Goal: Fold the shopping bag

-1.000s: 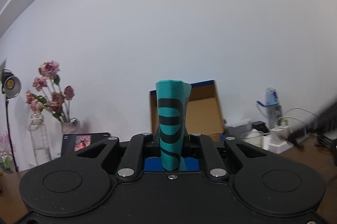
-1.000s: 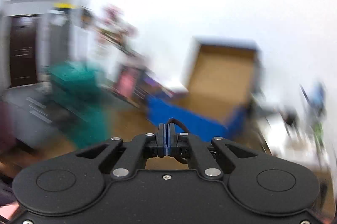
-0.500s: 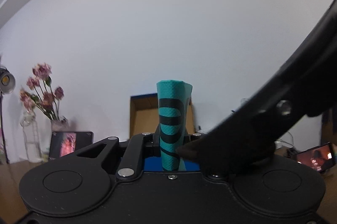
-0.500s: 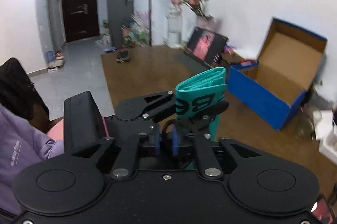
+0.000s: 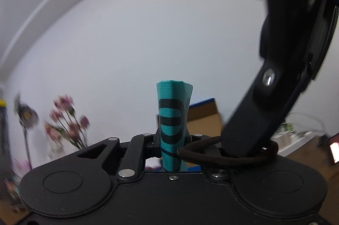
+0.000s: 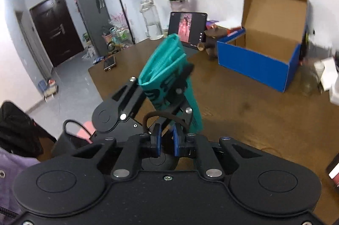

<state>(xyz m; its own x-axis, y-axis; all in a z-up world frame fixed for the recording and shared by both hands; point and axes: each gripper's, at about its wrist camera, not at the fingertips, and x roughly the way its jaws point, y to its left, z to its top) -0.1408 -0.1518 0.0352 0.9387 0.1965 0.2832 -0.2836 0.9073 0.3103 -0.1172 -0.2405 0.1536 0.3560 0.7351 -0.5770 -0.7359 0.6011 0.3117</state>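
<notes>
The shopping bag (image 5: 172, 119) is teal with black print, folded into a narrow bundle. It stands upright between the fingers of my left gripper (image 5: 171, 141), which is shut on it. In the right wrist view the same bag (image 6: 165, 64) sticks up from the left gripper (image 6: 169, 91) just ahead. My right gripper (image 6: 167, 141) is open, its blue pads (image 6: 157, 143) spread inside a dark elastic band (image 6: 163, 115). In the left wrist view that band (image 5: 228, 153) loops around a right finger (image 5: 245, 136) and touches the bag's lower right side.
On the wooden table (image 6: 243, 110) stand an open blue cardboard box (image 6: 264, 59), a lit tablet (image 6: 188, 28), a glass vase with pink flowers (image 6: 151, 19) and a phone (image 6: 109, 63). A purple sleeve (image 6: 12, 163) and a black bag (image 6: 17, 131) are at lower left.
My right gripper has opened wider and now stretches the band beside the bag. It has risen higher over the left gripper. The left gripper has tilted up, still holding the bag.
</notes>
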